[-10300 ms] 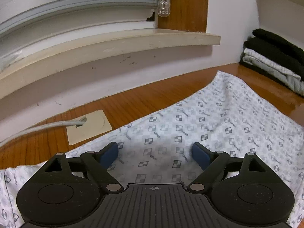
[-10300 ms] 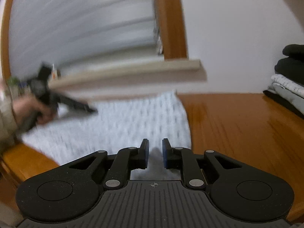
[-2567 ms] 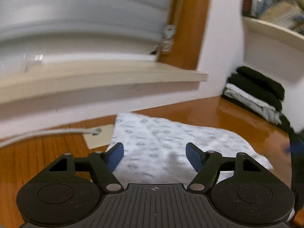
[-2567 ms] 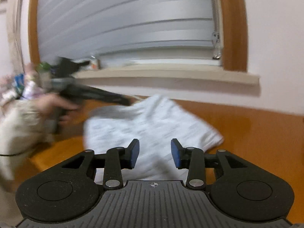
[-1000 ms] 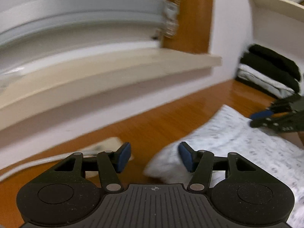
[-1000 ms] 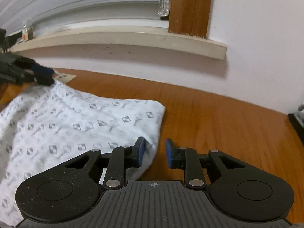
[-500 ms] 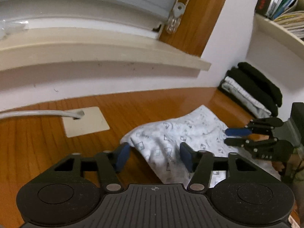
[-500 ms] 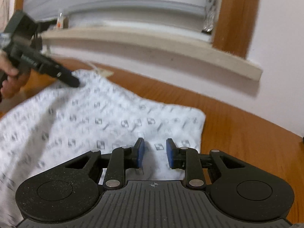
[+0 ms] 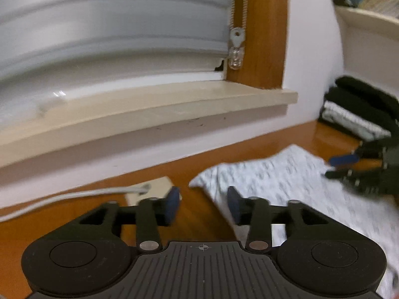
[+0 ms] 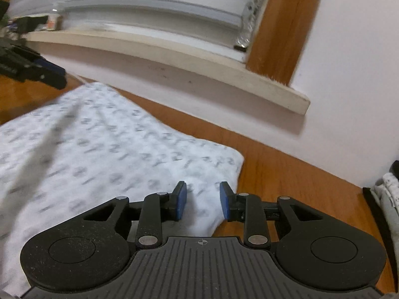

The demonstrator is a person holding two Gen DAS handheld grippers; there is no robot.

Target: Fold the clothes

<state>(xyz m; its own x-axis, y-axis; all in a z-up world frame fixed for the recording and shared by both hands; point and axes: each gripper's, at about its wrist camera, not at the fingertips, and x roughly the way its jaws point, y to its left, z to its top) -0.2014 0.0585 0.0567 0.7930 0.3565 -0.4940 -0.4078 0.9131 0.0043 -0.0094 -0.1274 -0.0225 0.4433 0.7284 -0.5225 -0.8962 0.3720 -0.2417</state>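
A white garment with a small grey check print [image 9: 286,179] lies folded flat on the wooden table [image 9: 199,214]. My left gripper [image 9: 203,204] is open and empty, at the garment's left edge near its far left corner. In the right wrist view the garment [image 10: 112,149] spreads to the left. My right gripper [image 10: 203,199] is open and empty, low over the garment's right edge near its far right corner. The right gripper also shows in the left wrist view [image 9: 361,172], and the left gripper in the right wrist view [image 10: 49,72].
A window sill [image 9: 149,109] and white wall run along the table's back. A cream cable plate [image 9: 149,191] with a grey cable [image 9: 62,196] sits left of the garment. A stack of folded dark and light clothes [image 9: 361,109] stands at the far right [image 10: 386,194].
Both grippers have shifted along the garment's edges, and both views are blurred by motion. The right jaws have opened wider. The garment lies where it was.
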